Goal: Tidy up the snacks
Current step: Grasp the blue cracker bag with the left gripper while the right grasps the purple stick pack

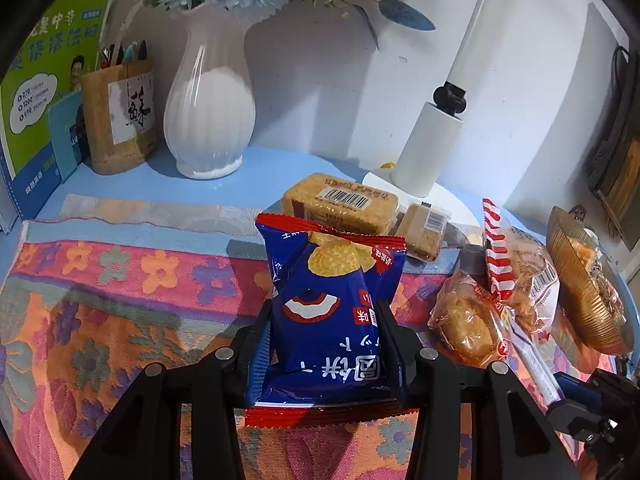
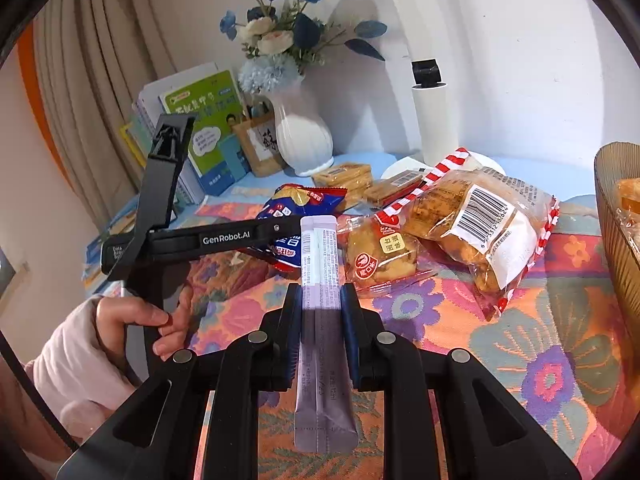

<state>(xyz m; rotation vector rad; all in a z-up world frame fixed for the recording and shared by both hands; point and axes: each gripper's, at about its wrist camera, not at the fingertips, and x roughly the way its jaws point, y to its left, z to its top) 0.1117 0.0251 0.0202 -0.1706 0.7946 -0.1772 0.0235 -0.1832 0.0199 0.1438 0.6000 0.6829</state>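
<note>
My left gripper (image 1: 326, 312) is shut on a blue and red cracker bag (image 1: 332, 300) and holds it upright above the floral cloth. The bag also shows in the right wrist view (image 2: 298, 204). My right gripper (image 2: 320, 292) is shut on a pale purple stick sachet (image 2: 320, 280), which pokes out ahead of the fingers. In front of it lie a small pastry packet (image 2: 380, 252) and a large clear bread bag with a barcode (image 2: 476, 220). A ribbed gold basket (image 2: 620, 216) holding a snack stands at the right edge. It also shows in the left wrist view (image 1: 584, 280).
Two wrapped biscuit packs (image 1: 340, 204) lie behind the bag. A white vase (image 1: 210, 104) with blue flowers, a pen holder (image 1: 120, 116), books (image 1: 44, 92) and a white lamp base (image 1: 424, 148) stand along the back wall. The floral cloth (image 1: 100, 300) covers the blue table.
</note>
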